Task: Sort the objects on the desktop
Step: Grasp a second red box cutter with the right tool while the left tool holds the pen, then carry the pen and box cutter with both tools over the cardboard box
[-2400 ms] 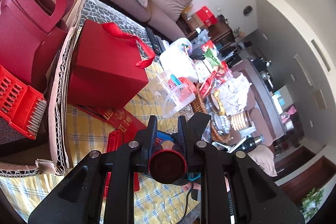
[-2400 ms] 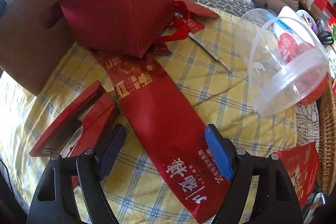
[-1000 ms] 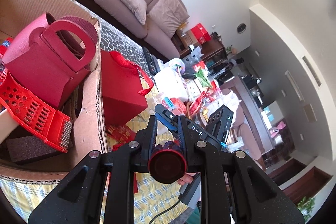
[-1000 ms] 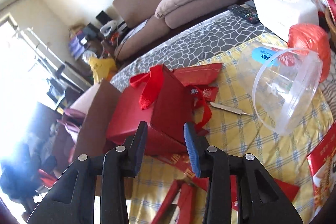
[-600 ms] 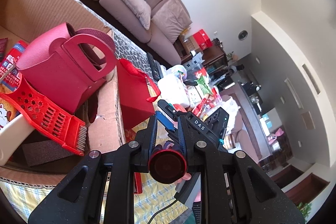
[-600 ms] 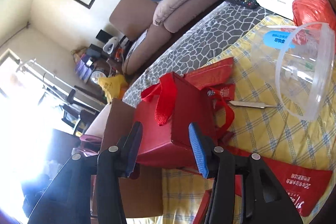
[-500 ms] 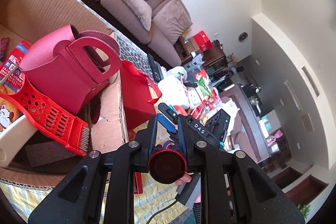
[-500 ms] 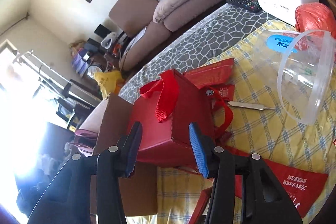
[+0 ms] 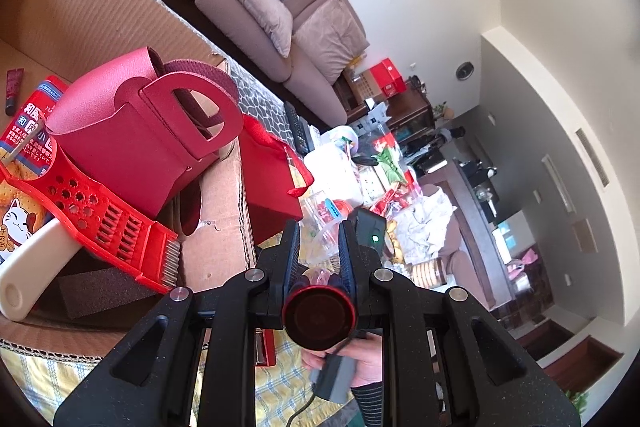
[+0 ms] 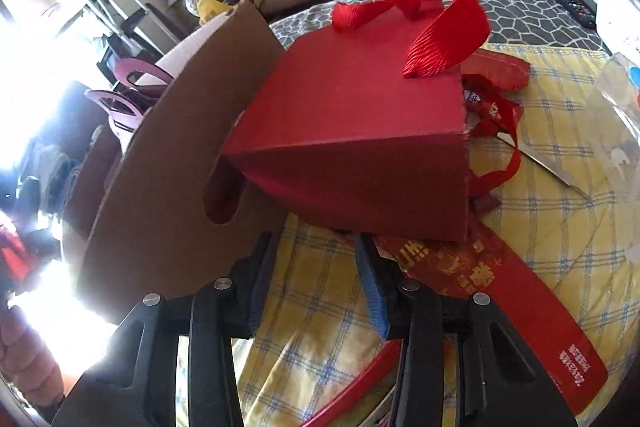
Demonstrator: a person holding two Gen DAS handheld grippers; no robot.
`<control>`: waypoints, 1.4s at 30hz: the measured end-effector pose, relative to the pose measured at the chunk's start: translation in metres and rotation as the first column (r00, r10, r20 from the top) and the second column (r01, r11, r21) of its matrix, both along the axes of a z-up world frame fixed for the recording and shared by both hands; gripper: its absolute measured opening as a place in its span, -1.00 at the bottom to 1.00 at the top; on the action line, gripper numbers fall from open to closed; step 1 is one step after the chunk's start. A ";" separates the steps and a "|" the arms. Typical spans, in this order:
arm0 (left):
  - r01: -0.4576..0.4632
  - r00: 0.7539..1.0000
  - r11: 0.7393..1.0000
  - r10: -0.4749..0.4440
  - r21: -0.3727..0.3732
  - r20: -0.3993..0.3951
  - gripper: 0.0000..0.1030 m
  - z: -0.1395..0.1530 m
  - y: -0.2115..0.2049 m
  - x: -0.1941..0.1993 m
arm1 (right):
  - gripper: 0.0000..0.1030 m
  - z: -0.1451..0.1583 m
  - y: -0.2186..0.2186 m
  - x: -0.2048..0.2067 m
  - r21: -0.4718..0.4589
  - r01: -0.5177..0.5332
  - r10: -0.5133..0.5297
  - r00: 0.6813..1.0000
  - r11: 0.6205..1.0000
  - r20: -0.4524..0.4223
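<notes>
Now the right hand-held gripper [image 10: 316,283], its empty jaws closing, points down at the red gift box [image 10: 360,131] straight ahead; the left hand-held gripper [image 9: 319,251] pinches a small red-capped cylinder [image 9: 319,315].

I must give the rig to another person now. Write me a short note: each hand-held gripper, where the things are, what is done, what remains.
Left hand-held gripper: shut on a small red-capped cylinder.
Right hand-held gripper: jaws closing, nothing between them, near the red gift box.
Done: red handled carrier and red grater lie in the cardboard box.
Left: gift box and long red envelope on the yellow cloth.
</notes>
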State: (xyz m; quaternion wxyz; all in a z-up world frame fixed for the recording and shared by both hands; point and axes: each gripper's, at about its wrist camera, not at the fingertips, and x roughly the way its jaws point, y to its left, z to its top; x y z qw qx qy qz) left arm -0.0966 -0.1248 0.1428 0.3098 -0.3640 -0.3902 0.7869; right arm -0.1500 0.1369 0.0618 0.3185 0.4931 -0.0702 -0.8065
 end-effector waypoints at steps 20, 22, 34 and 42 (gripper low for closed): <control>-0.002 1.000 1.000 0.002 0.003 0.008 -0.65 -0.003 -0.010 0.006 | -0.37 -0.034 -0.027 -0.010 0.210 0.009 0.000 0.999 0.978 -0.044; -0.003 1.000 1.000 0.003 0.003 0.007 -0.65 -0.003 -0.010 0.006 | -0.37 -0.040 -0.041 -0.007 0.286 -0.018 0.042 0.996 0.958 -0.077; -0.013 1.000 1.000 0.013 0.008 0.012 -0.65 -0.004 -0.018 0.005 | -0.39 -0.050 -0.041 0.003 0.383 -0.072 0.131 0.983 0.921 -0.131; -0.036 0.999 0.999 0.036 0.028 0.008 -0.65 -0.002 -0.029 0.006 | -0.72 -0.038 -0.003 -0.006 0.152 0.057 -0.052 0.998 0.987 -0.036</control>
